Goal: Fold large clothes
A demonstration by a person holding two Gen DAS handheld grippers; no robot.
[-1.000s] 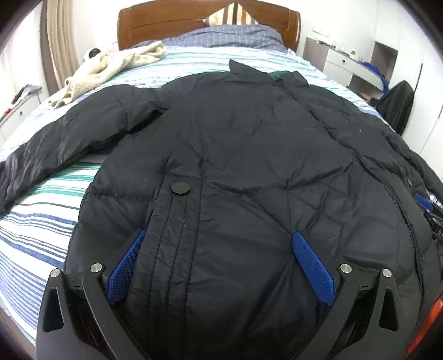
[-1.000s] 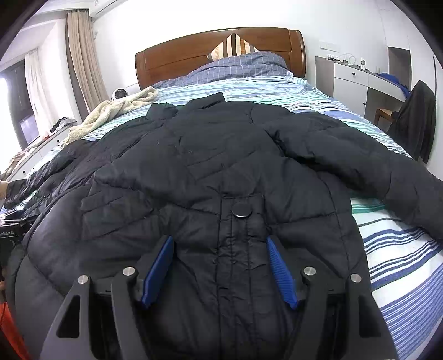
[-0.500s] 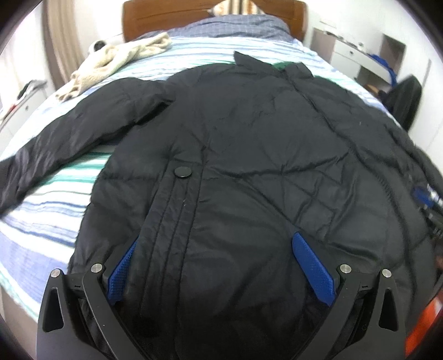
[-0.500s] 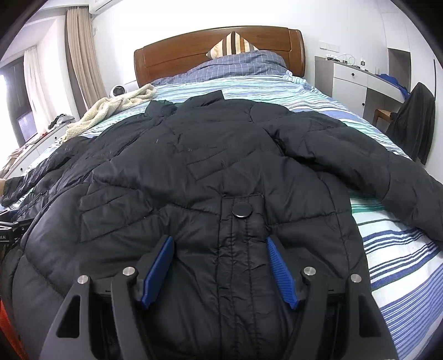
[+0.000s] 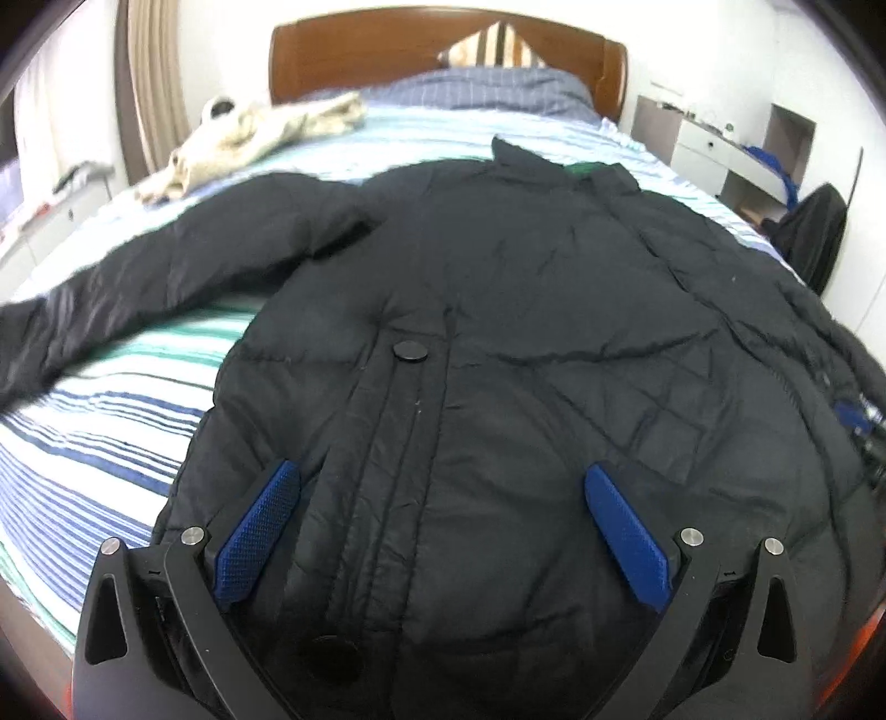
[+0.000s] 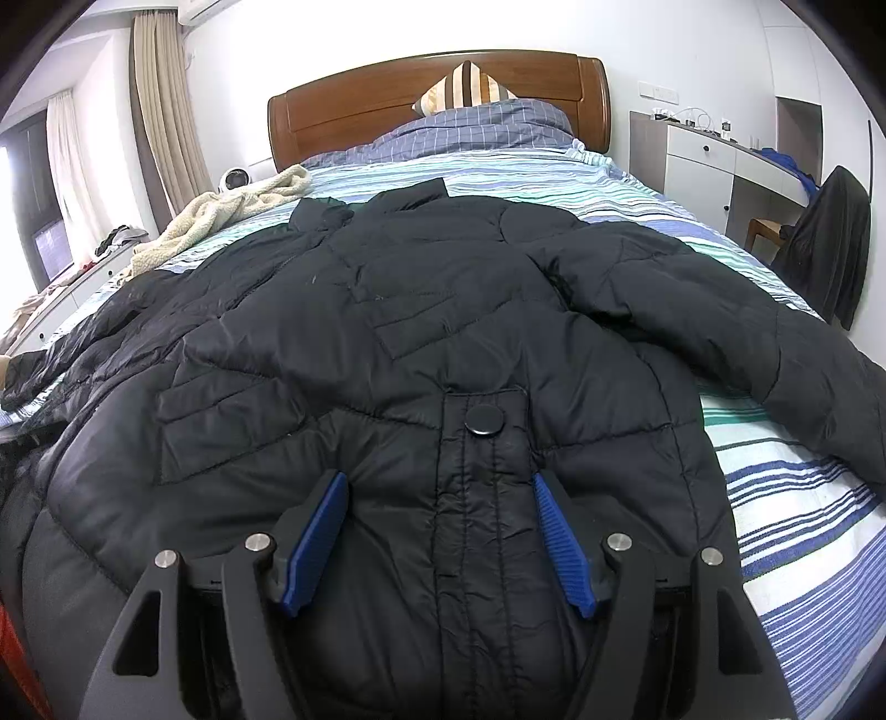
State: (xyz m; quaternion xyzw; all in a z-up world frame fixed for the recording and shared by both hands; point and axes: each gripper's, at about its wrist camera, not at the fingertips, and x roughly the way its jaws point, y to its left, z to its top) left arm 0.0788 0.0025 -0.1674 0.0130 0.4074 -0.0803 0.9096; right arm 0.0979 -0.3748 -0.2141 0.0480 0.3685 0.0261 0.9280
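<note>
- The jacket (image 5: 498, 343) is spread front-up on the striped bed (image 5: 111, 399), collar toward the headboard (image 5: 387, 44) and hem at the near edge, under both grippers.
- In the left wrist view, one sleeve (image 5: 183, 260) is stretched out to the left across the stripes; it is judged the first part to be folded in over the body.
- The left gripper (image 5: 443, 487) is held over the hem with its jaws wide and nothing between them; the padding is not pinched.
- A snap button (image 5: 408, 351) marks the pocket strip ahead of it, a useful line for keeping the fold straight.
- In the right wrist view, the right gripper (image 6: 440, 498) is poised over the other pocket strip, jaws partly spread and empty, with a second button (image 6: 483, 421) just ahead.
- The other sleeve (image 6: 747, 338) is laid out to the right, well apart from the hem.
- For a clean fold, a sleeve is best gripped near the cuff or the shoulder seam, with both layers of the puffy fabric taken deep between the pads.
- The fabric looks slippery and springy, so the fold may need to be pressed flat once laid.
- A cream blanket (image 6: 221, 216) lies near the headboard, clear of the work.
</note>
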